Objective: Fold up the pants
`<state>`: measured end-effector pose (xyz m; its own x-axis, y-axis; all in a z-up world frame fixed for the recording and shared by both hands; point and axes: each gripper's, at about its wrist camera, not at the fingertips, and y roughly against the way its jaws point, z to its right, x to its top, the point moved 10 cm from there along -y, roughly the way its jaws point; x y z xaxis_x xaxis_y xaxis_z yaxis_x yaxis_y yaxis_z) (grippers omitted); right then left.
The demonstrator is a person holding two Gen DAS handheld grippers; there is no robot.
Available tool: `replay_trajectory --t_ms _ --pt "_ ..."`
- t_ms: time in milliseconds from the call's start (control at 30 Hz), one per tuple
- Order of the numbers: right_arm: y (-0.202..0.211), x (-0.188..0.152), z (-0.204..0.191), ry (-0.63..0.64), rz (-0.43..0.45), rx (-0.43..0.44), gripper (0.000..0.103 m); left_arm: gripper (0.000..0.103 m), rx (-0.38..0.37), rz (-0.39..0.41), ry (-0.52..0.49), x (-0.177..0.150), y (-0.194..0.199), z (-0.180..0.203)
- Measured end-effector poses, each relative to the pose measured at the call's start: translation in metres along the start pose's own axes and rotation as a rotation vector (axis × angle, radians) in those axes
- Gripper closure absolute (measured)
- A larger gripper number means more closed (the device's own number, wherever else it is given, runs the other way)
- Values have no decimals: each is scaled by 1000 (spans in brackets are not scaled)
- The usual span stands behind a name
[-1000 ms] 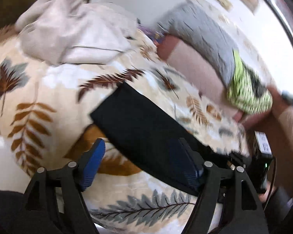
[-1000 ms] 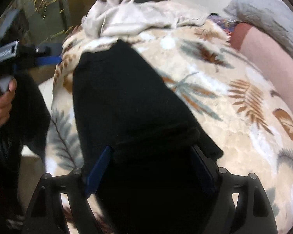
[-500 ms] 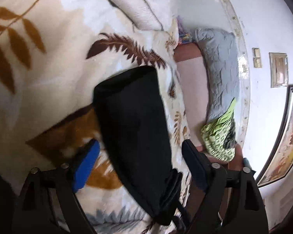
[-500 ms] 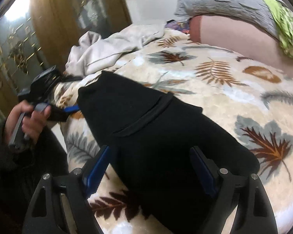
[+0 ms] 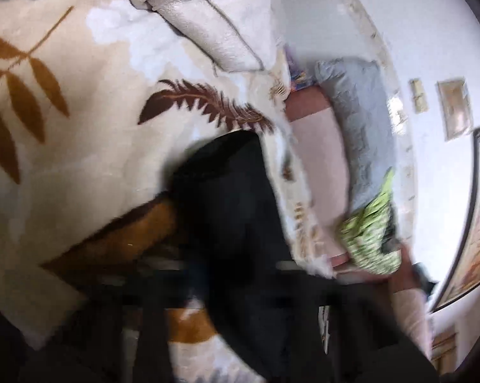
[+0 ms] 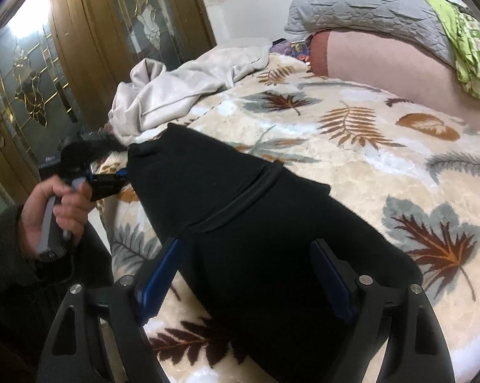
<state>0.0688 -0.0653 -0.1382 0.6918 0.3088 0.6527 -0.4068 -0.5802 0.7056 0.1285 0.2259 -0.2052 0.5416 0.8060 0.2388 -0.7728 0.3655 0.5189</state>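
Black pants (image 6: 240,223) lie on the leaf-print blanket (image 6: 383,146) between my spread right gripper (image 6: 249,274) fingers; my left gripper (image 6: 107,182) is too blurred to judge, and I can read no writing.

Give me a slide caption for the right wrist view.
Open right gripper straddles folded black pants on a leaf-print blanket; left gripper meets their far end.

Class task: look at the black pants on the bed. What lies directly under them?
The black pants lie on the leaf-patterned blanket. Whatever sits beneath their folded layers is covered and cannot be seen.
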Motion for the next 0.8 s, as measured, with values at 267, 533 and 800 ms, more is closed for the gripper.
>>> replay_trajectory --t_ms 267,533,800 --pt "15 16 14 -188 44 117 20 89 266 285 -748 -36 36 84" --pt "22 114 -12 -497 -23 468 18 89 285 473 -1386 -134 36 158" --pt "3 131 -41 -403 -202 357 17 89 301 548 -1712 -193 29 173"
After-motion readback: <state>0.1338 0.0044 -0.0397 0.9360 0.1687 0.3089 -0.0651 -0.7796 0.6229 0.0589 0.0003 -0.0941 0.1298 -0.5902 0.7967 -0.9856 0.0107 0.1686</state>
